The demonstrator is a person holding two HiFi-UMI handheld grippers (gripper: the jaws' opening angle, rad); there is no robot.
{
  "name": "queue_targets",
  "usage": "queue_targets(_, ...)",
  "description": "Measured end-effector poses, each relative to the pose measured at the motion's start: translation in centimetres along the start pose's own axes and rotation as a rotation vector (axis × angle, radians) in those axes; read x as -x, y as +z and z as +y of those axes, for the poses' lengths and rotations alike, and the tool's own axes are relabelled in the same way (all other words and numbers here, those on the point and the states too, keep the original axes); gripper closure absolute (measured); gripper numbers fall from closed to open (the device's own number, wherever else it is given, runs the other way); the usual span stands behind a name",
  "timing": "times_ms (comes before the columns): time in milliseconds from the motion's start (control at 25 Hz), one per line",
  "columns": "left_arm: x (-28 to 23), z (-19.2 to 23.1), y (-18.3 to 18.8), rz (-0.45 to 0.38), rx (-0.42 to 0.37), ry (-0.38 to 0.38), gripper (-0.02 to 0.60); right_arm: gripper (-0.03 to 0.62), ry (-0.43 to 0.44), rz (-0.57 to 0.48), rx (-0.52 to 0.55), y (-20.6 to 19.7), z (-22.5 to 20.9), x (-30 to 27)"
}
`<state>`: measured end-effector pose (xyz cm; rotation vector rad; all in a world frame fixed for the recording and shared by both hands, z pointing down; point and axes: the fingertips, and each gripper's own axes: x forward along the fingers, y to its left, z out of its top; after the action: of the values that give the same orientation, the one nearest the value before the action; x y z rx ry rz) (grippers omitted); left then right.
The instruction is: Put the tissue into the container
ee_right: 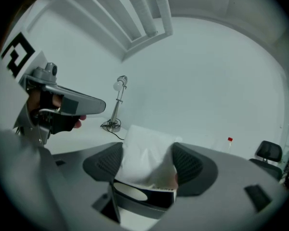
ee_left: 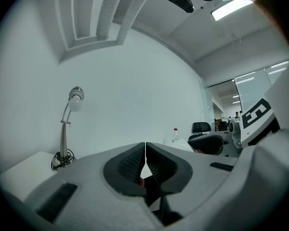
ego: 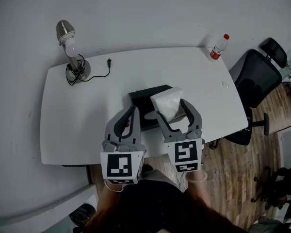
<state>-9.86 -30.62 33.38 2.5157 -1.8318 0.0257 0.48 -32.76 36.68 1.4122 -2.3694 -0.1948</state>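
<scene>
The tissue [ee_right: 145, 153] is clamped in the right hand-held gripper [ee_right: 147, 166], just above the black container [ego: 144, 97]. Limp and lightly pinched, it may catch the rim or fall outside. The left hand-held gripper [ee_left: 145, 161], beside the right, is closed and empty. White tabletop [ego: 87, 123]; lamp [ego: 70, 45] ahead-left, chair [ego: 256, 76] off to the right.

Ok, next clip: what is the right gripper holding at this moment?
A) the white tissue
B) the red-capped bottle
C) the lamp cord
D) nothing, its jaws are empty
A: in the right gripper view, the right gripper has its jaws pressed on both sides of the white tissue, with the black container showing just below it.
</scene>
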Motion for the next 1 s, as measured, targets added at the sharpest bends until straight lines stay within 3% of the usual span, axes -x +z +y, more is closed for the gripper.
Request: queue_targets(1000,-2.7,3.9,-3.4,0.065,0.061,-0.004,0.554,0.252,0.038,0.254,0.000,-5.5,1.8,-4.6)
